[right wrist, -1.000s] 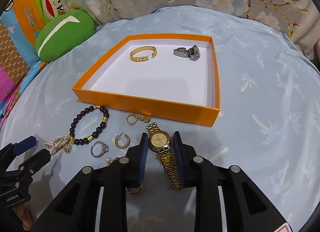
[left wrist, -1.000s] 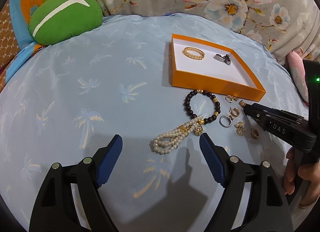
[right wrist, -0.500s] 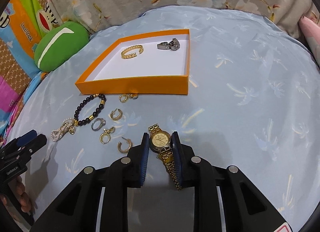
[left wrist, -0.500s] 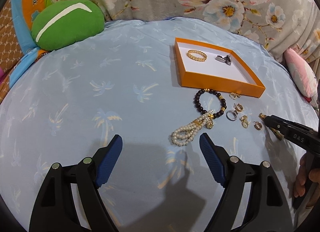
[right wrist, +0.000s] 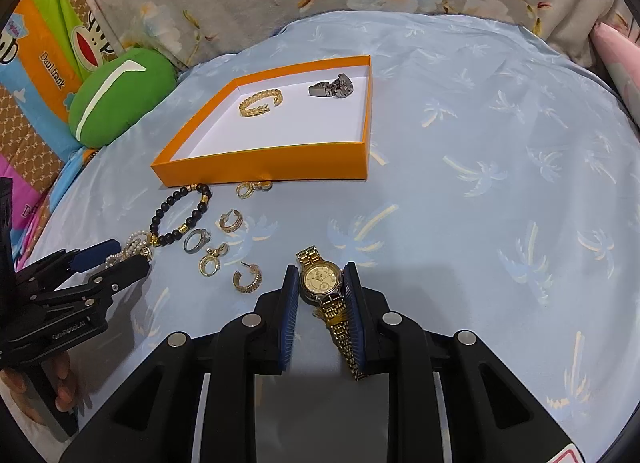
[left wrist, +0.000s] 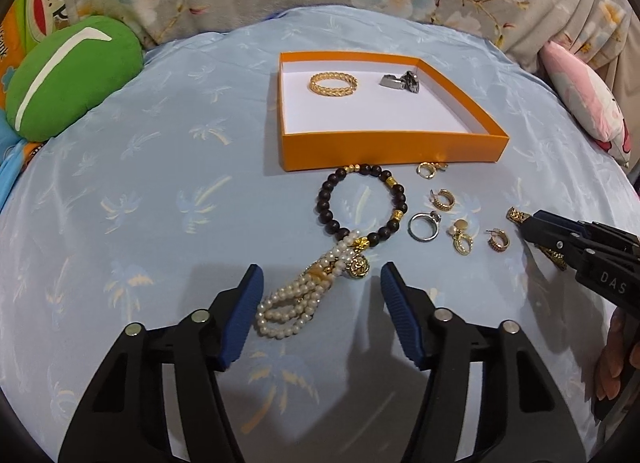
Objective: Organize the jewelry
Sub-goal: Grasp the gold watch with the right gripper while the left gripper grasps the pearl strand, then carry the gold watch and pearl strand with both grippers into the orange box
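Pale blue palm-print sheet under everything; green cushion at far left edge. Orange box holds gold bangle and silver piece. Right gripper pinching gold watch; dial visible only in right wrist view, left view shows just strap tip past black finger. Left gripper jaws spread, just been closing, pearl strand between pads, untouched. Dark bead bracelet overlaps pearls, near box front. Silver ring, gold hoop earrings loose beside it.

Gold watch clamped upright; pearl bracelet on cloth.
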A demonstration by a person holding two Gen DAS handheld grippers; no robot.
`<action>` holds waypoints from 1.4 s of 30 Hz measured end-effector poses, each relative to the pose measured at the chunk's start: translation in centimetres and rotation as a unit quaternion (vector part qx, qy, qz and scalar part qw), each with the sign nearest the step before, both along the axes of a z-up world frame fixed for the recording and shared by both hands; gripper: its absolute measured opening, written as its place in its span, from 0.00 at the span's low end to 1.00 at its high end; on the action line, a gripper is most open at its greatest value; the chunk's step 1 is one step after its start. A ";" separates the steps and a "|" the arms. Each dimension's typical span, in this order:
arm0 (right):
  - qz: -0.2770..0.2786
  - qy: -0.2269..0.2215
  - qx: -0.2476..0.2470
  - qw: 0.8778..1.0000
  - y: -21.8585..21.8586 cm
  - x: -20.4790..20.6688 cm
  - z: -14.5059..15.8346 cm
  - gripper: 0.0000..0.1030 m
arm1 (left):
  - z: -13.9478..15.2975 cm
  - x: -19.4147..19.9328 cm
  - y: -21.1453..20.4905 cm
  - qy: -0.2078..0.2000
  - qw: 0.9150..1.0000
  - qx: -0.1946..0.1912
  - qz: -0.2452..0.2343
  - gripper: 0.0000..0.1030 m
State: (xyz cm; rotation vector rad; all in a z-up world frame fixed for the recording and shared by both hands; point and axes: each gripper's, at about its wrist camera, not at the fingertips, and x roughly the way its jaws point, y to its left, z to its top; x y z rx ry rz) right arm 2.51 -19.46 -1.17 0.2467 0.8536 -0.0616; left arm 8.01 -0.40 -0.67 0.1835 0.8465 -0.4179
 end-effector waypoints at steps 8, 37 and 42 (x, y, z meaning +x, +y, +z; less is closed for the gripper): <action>0.000 -0.003 0.001 1.000 -0.1 0.0 0.2 0.21 | 0.0 -1.0 -0.5 -0.003 1.000 -0.006 -0.016 0.30; 0.008 -0.088 0.003 0.996 -0.8 1.5 6.8 0.21 | 8.5 -0.3 -2.2 -0.063 0.995 -0.073 -0.033 0.16; 0.010 -0.102 0.005 0.995 -1.8 5.8 8.4 0.21 | 9.6 4.3 -4.0 -0.067 0.994 -0.077 -0.028 0.16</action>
